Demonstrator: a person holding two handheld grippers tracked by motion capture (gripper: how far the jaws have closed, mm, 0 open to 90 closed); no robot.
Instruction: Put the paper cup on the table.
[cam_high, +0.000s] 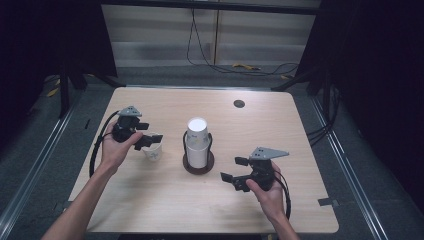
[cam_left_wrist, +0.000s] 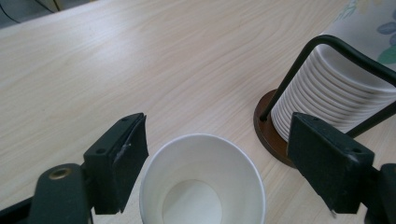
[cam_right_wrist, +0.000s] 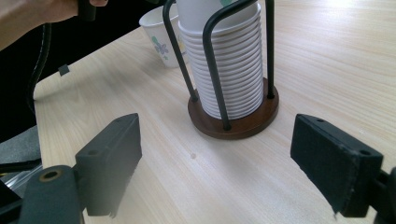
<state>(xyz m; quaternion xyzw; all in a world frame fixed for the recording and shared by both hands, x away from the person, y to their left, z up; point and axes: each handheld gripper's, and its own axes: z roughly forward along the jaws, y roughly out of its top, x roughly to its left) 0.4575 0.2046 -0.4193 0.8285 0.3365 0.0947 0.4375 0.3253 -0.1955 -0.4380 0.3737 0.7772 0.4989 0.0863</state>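
Left gripper: my left gripper (cam_high: 143, 134) stood open around the single white paper cup with a flower print (cam_left_wrist: 202, 179), one black jaw at each side of its rim; the left pad sat right at the rim, though I could not tell whether it touched, and the right pad was apart.
Cup: it stood upright, mouth up, just left of the holder.
Right gripper: my right gripper (cam_right_wrist: 219, 161) was spread wide over bare wood, holding nothing, aimed at the holder.
Holder: a black wire rack on a round brown wooden base (cam_right_wrist: 233, 122) kept a stack of upside-down white paper cups (cam_right_wrist: 229, 70).
Surface: a pale wood-grain table (cam_high: 280, 130) with a small dark round cap (cam_high: 239, 104) near its far edge.
Room: grey floor, dark curtains at the sides, cables by the far wall.
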